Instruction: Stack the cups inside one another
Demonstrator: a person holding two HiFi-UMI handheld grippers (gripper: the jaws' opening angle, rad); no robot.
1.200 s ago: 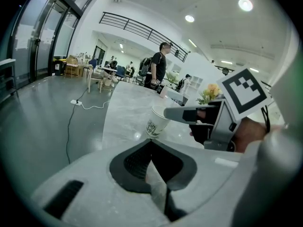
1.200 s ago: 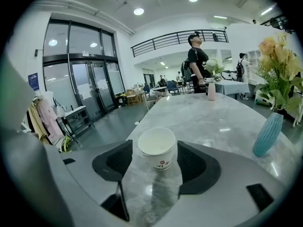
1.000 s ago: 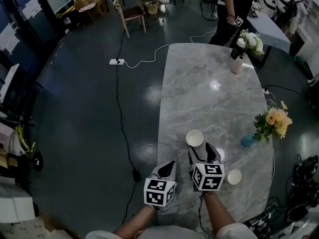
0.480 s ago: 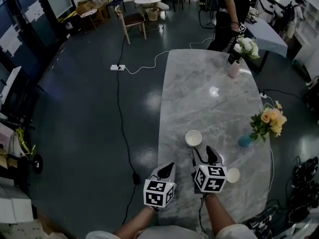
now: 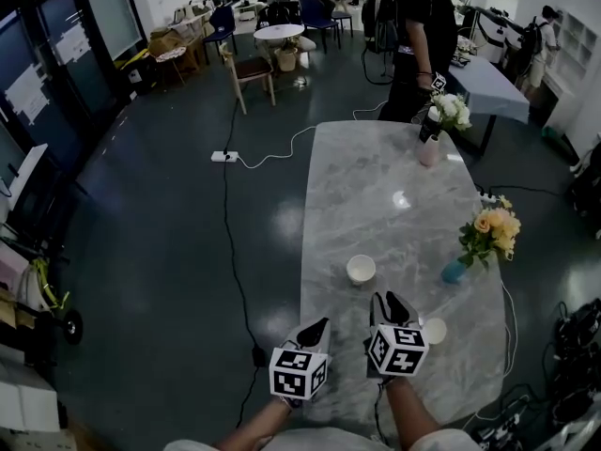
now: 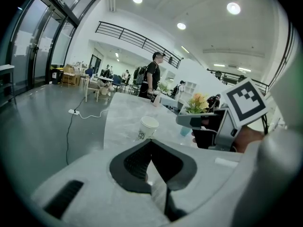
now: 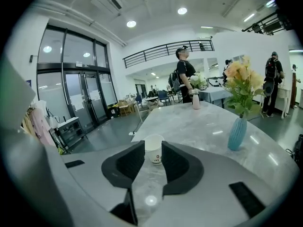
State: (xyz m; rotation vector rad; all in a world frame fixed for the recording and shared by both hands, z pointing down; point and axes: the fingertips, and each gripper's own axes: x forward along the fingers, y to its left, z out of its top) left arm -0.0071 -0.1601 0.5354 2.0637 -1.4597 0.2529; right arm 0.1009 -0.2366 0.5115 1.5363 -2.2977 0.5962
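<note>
Two white paper cups stand upright on the grey marble table (image 5: 376,195). One cup (image 5: 362,269) is ahead of both grippers; it shows beyond the left jaws (image 6: 148,127) and through the right jaws' gap (image 7: 154,151). The second cup (image 5: 434,331) sits just right of my right gripper (image 5: 390,304). That gripper (image 7: 152,144) is open; its jaws have just been closing, with nothing between them and the cup well beyond the tips. My left gripper (image 5: 317,329) hangs near the table's left edge, its tips (image 6: 150,144) meeting, empty. The right gripper (image 6: 208,123) shows beside it.
A blue vase with orange flowers (image 5: 454,270) stands right of the far cup. A pink vase with white flowers (image 5: 428,148) is at the table's far end, where a person (image 5: 423,36) stands. A cable and power strip (image 5: 223,156) lie on the floor left.
Both grippers have drawn back toward me and lifted a little. The right jaws have narrowed. The cups stay where they were.
</note>
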